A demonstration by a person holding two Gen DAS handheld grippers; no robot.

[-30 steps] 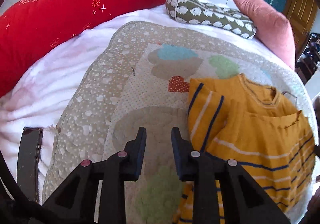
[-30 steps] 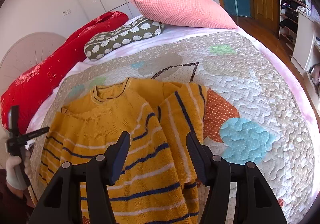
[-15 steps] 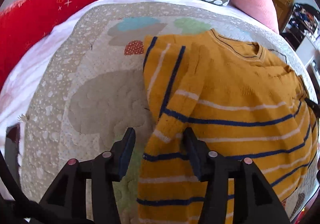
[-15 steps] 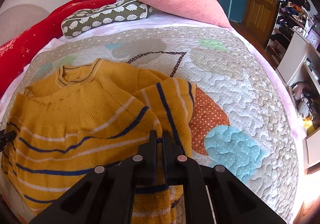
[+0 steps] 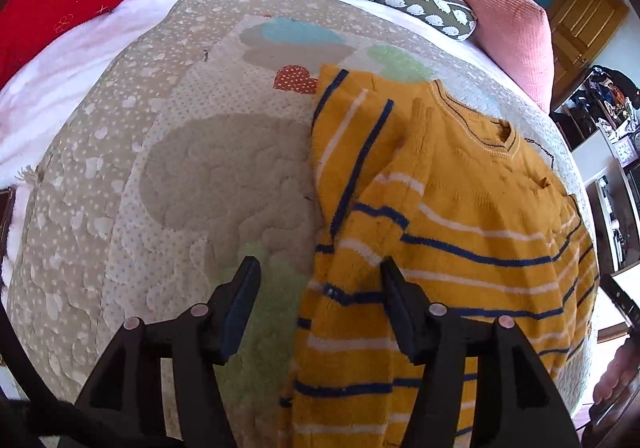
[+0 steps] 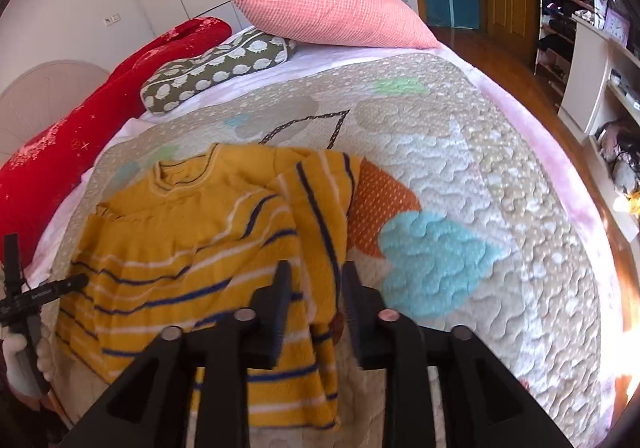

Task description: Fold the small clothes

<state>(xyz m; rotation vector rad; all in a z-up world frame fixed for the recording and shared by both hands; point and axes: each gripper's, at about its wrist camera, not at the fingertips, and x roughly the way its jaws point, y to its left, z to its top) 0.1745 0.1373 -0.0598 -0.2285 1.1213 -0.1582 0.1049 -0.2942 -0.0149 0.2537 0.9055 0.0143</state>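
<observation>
left gripper (image 5: 320, 288): jaws spread and just been opening. the sweater's (image 5: 460, 240) left edge sits in the gap, right finger over the knit, left finger over the quilt (image 5: 192, 176). pads not pressing on anything, as far as i can see.

right gripper (image 6: 314, 290): jaws part-spread, just been opening after a full close half a second back. the folded-in right sleeve (image 6: 320, 200) runs through the gap, pads look clear of it. frame is slightly blurred so contact isn't certain.

sweater is a yellow knit with navy and white stripes, lying flat on the quilt on the bed, collar (image 6: 182, 178) away from the person, hem towards them. both sleeves are turned inward over the body.

handling, my read: light, thick, fully limp, with a grippy surface, so slip is unlikely. it will sag and drag on the quilted texture, and a folded sleeve can flop open if lifted from one layer. pinch at the hem corners or side seams, through all layers, both grippers together, and lift low.

vs earlier frames:
- a second ago the left jaws were nearly together over bare quilt with the sweater off to the right; now they're wide and over its edge.
- left view has come closer to the garment, and the left sleeve now lies across the chest.
- right jaws went wide, then fully together on the sleeve, now apart again. looks like a release.

background: red bolster (image 6: 80, 136), hedgehog-print cushion (image 6: 216, 68), pink pillow (image 6: 332, 12).
</observation>
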